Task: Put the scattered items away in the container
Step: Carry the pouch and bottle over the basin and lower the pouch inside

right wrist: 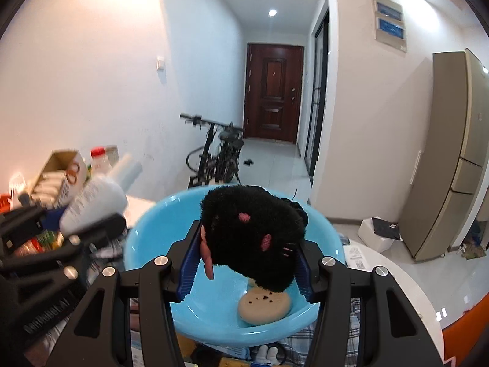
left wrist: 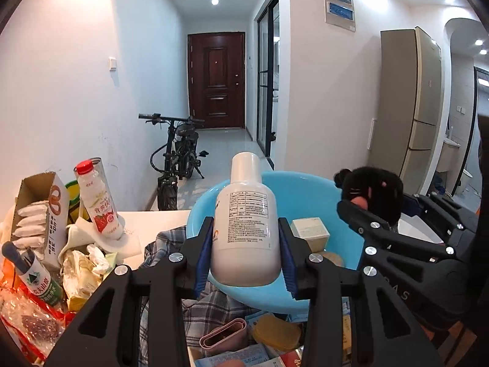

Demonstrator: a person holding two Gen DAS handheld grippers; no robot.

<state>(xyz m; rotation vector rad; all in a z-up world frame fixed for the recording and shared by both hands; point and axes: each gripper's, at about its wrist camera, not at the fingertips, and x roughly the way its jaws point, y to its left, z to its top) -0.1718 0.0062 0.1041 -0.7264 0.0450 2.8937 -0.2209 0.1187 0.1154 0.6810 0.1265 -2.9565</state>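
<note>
The left gripper (left wrist: pixel 246 260) is clamped on an upright white plastic bottle with a printed label (left wrist: pixel 246 229), its blue pads pressing the bottle's two sides, held over the near left rim of the round light-blue plastic basin (left wrist: pixel 305 192). The right gripper (right wrist: pixel 244 263) is closed on a black furry plush toy with pink spots (right wrist: pixel 253 232), held above the basin's middle. Inside the basin lie a tan round cookie-shaped object with dark flecks (right wrist: pixel 264 307) and, toward its right side, a small pale-green box (left wrist: pixel 310 229). The basin rests on a grey plaid cloth (left wrist: pixel 214 302) on the cluttered counter (left wrist: pixel 152 223). At far left stands a strawberry drink bottle with a red cap (left wrist: pixel 97 202), beside an open cardboard box of white packets (left wrist: pixel 36 214).
</note>
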